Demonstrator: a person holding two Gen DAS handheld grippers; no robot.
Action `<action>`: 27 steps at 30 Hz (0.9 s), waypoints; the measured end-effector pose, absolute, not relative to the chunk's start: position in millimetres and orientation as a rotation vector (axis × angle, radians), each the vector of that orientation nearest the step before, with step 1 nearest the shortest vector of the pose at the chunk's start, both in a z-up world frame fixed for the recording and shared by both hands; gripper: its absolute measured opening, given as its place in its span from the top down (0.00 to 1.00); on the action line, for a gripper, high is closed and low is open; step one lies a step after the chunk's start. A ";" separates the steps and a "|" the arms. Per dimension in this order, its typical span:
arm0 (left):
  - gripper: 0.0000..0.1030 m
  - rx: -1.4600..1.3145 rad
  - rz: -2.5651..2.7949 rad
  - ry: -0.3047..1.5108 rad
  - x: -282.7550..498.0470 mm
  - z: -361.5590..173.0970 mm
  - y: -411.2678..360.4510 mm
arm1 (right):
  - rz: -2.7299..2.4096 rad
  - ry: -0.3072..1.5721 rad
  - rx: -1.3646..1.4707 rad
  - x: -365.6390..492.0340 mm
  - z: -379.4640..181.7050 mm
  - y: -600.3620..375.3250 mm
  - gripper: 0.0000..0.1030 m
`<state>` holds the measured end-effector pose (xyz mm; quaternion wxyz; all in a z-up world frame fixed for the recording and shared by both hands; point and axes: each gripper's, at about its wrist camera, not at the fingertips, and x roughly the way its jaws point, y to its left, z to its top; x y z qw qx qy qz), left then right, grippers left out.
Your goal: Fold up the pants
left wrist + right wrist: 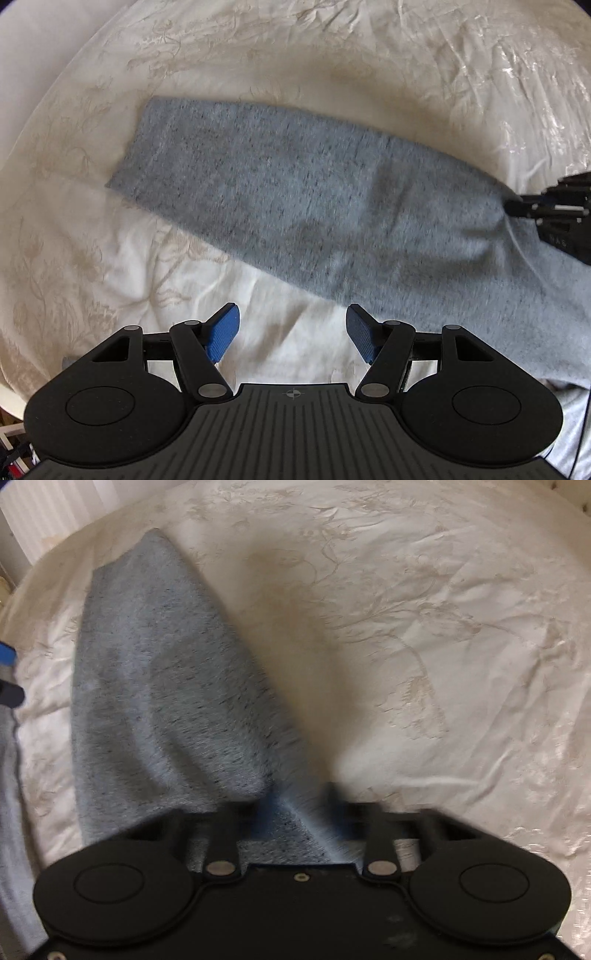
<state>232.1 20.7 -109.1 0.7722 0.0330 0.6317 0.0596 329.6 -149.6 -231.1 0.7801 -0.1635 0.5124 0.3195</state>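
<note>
Grey-blue heathered pants (295, 195) lie on a white embroidered bedspread (110, 258), one leg stretching to the far left with its hem at the end. My left gripper (293, 332) is open and empty, hovering just in front of the leg's near edge. My right gripper (517, 206) shows at the right edge of the left wrist view, pinching the fabric. In the right wrist view the pants (166, 686) rise into my right gripper (295, 812), which is shut on the cloth; its fingertips are buried in blurred fabric.
The bedspread (424, 646) is wrinkled with a floral pattern. More grey cloth (11, 812) lies at the left edge of the right wrist view. The left gripper's blue pad (5, 657) peeks in there. The bed's edge shows at the lower left (7, 406).
</note>
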 end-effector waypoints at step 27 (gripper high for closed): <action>0.38 -0.164 0.082 1.453 372.5 -147.3 14.3 | 0.686 0.967 -0.537 250.6 -206.3 -127.2 0.95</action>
